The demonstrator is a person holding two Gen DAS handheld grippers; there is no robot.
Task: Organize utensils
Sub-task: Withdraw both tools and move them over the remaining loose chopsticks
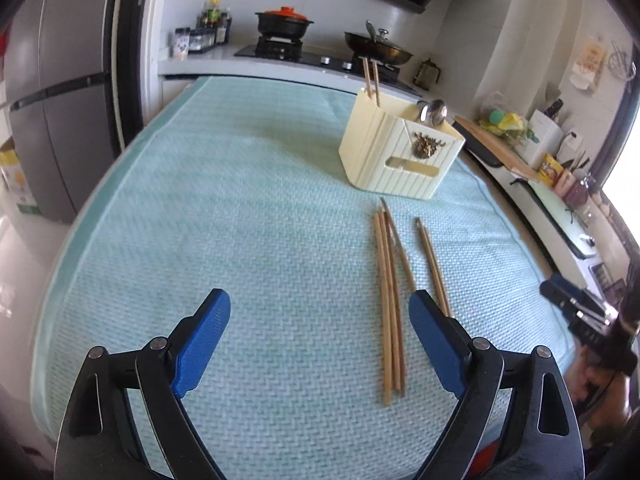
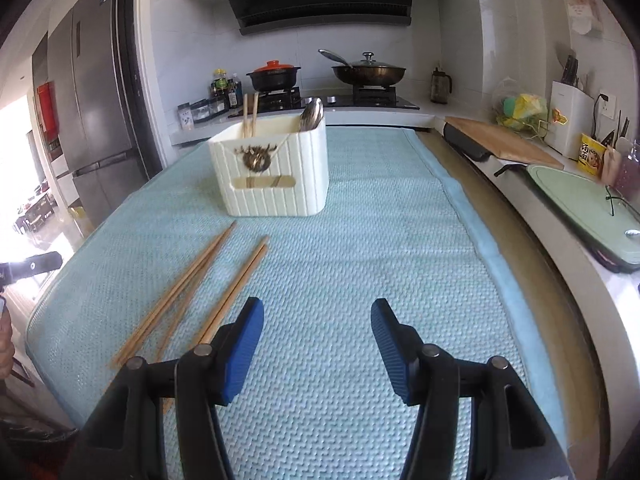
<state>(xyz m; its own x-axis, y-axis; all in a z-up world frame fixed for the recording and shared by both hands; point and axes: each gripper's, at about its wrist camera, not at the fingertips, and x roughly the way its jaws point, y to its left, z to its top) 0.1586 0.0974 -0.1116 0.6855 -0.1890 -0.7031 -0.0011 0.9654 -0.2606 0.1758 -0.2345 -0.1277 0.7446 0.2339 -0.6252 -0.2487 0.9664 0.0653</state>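
Nearest in the left wrist view, the left gripper (image 1: 320,340) stands with its blue pads wide apart and nothing between them, hovering over the pale green woven mat (image 1: 240,200). In the right wrist view the right gripper (image 2: 318,344) is likewise released, its pads parted to a middling gap with only mat beneath them.

Just beyond the left gripper's right pad lie the loose wooden chopsticks (image 1: 388,300): a bundle of several lying close and partly crossing, and a separate pair (image 1: 432,264) a little to the right. From the right gripper they sit off to its left (image 2: 188,292).

Further back stands the cream ribbed utensil holder (image 1: 400,152), upright on the mat, with two chopsticks (image 1: 371,80) already standing in one compartment and metal spoons (image 1: 434,114) in another.

The risks, as I judge them: the sticks in the bundle overlap, so a closing pinch could catch two or more, or roll one aside. Thin round sticks lying flat on a soft mat may slip from the pads, or the pads may snag the weave. A stick carried askew could also knock the light holder or miss its compartment
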